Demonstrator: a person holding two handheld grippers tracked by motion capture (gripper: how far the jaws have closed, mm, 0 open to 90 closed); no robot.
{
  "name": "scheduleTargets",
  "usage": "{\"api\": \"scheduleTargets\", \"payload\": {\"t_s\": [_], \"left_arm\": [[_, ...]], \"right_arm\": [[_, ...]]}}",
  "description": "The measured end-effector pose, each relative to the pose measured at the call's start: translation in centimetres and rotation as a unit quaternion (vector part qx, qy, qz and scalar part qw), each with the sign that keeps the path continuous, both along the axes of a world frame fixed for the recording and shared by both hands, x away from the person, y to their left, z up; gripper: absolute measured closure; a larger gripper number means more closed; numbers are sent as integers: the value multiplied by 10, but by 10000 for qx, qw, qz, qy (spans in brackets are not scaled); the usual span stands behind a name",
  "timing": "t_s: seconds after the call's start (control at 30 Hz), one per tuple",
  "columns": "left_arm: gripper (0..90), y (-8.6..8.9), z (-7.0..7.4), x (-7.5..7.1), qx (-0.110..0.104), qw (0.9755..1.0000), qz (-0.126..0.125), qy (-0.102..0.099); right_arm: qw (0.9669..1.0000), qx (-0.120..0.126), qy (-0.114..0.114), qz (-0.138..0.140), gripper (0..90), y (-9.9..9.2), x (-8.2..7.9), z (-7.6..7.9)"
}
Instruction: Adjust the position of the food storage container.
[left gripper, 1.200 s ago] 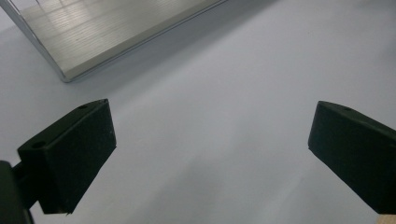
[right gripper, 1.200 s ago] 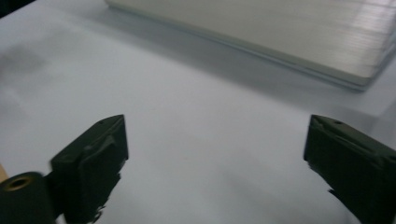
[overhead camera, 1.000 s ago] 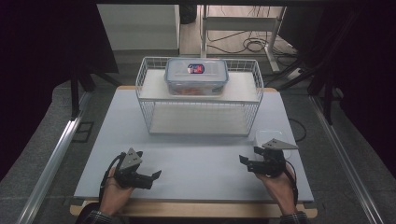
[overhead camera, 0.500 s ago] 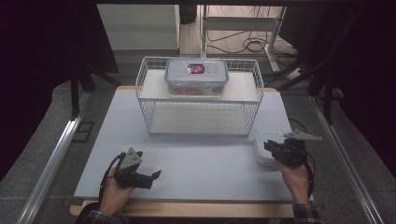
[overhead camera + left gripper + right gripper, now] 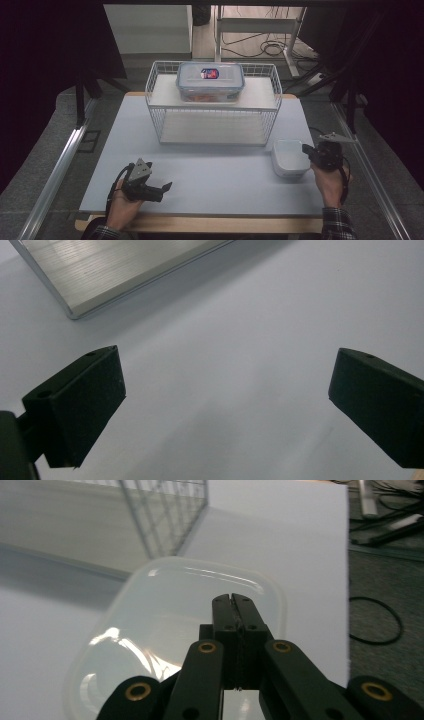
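Note:
My right gripper (image 5: 306,150) is at the table's right side, its tips at the right rim of a white rounded tub (image 5: 287,159). In the right gripper view its jaws (image 5: 233,600) have just been closing and now meet tight together, over the translucent tub (image 5: 170,615), with nothing visible between them. My left gripper (image 5: 166,188) rests at the front left of the table, pointing right. Its jaws (image 5: 225,405) stand wide open above bare white tabletop with nothing between them.
A white wire shelf rack (image 5: 215,125) stands at the middle back, and a clear lidded box (image 5: 210,80) with a blue label sits on top of it. The rack's corner (image 5: 165,510) and base board (image 5: 125,265) lie ahead of each gripper. Cables lie on the floor beyond the table's right edge.
My right hand has moved rightward and away from me, to the white tub's side, and its jaws have closed. The left hand has not moved.

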State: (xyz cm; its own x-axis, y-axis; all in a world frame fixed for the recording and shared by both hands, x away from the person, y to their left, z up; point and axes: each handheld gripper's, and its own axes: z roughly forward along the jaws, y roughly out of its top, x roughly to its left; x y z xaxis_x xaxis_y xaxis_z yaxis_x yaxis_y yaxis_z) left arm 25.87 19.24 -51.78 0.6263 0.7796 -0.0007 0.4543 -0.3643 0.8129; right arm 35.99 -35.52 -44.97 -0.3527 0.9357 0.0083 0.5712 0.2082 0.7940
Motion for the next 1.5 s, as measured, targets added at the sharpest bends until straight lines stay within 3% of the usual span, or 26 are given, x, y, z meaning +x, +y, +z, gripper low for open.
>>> {"api": "scheduleTargets", "payload": {"t_s": [0.17,0.57,0.67,1.0,1.5], "left_arm": [[14,0,0,0,-6,10000,13,17],[16,0,-2,1,33,10000,1,62],[16,0,-2,1,32,10000,2,64],[16,-2,-2,1,85,9999,-36,91],[17,-3,-2,1,90,9999,-56,103]], "right_arm": [[9993,-46,39,-356,891,-17,7,-6],[9992,-8,157,-374,889,-27,36,-20],[9993,36,253,-286,891,-23,41,-22],[9990,126,400,135,890,-5,34,-24],[9939,170,613,898,890,53,17,-28]]}}
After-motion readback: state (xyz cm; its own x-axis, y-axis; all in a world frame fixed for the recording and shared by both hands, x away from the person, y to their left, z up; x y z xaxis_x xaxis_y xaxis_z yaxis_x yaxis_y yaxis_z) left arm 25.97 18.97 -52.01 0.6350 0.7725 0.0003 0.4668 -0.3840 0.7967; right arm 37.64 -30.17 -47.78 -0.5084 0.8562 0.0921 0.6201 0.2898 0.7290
